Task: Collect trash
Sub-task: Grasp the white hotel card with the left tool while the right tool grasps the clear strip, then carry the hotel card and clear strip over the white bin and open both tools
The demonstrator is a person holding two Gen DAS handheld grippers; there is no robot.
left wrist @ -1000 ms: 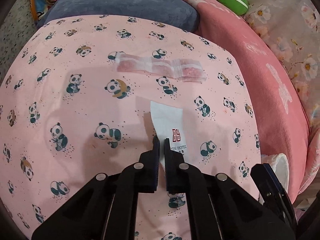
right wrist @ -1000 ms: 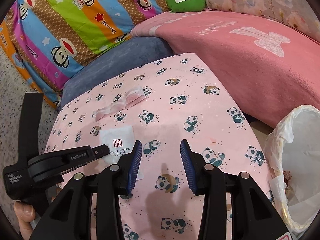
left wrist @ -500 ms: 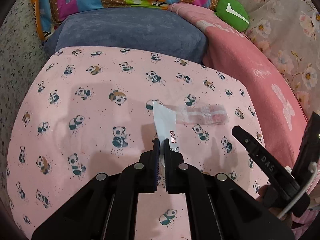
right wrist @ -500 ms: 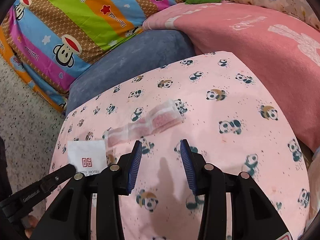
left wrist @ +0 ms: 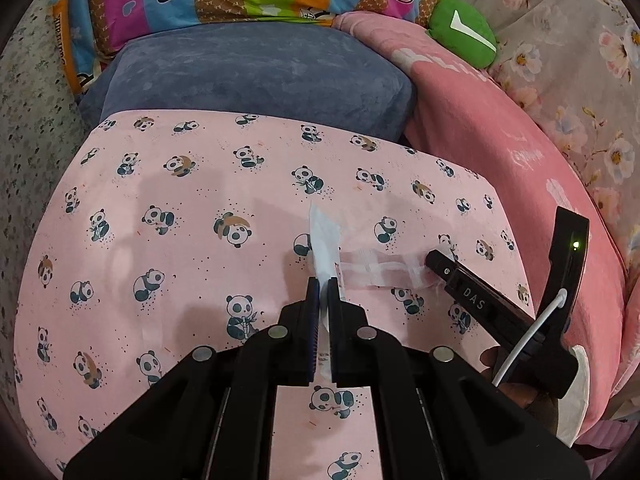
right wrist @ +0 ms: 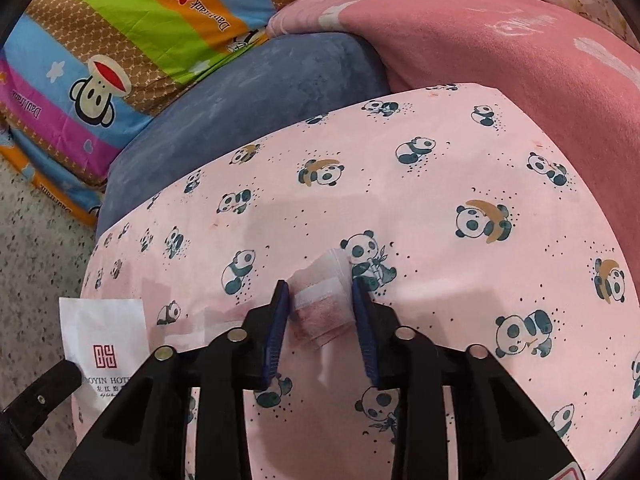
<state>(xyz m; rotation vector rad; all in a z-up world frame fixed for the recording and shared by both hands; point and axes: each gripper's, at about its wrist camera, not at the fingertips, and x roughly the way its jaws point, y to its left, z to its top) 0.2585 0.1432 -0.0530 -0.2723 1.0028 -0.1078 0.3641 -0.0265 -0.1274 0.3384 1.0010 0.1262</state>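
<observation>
1. Clear plastic strip (right wrist: 324, 300) with pink contents lies flat on the panda-print pink cloth (right wrist: 440, 184); its near end sits between the right gripper (right wrist: 320, 304) jaws, which have just been closing; blue pads close beside the strip's edges, firm contact cannot be told; strip not lifted.
2. White paper packet (left wrist: 325, 246) with red logo is pinched in the left gripper (left wrist: 323, 292), jaws fully closed on it; packet stands up off the cloth, free end pointing away from the camera.
3. Strip's long axis runs across the left view, from just beside the packet toward the right gripper.
4. Surface: padded, cloth-covered; a blue cushion (left wrist: 256, 68) behind it, a pink blanket (left wrist: 500, 128) to the right, a striped cartoon pillow (right wrist: 132, 36) beyond; speckled floor (right wrist: 36, 248) at left.
5. White bag edge (left wrist: 576, 396) at lower right of the left view; contents not visible.
</observation>
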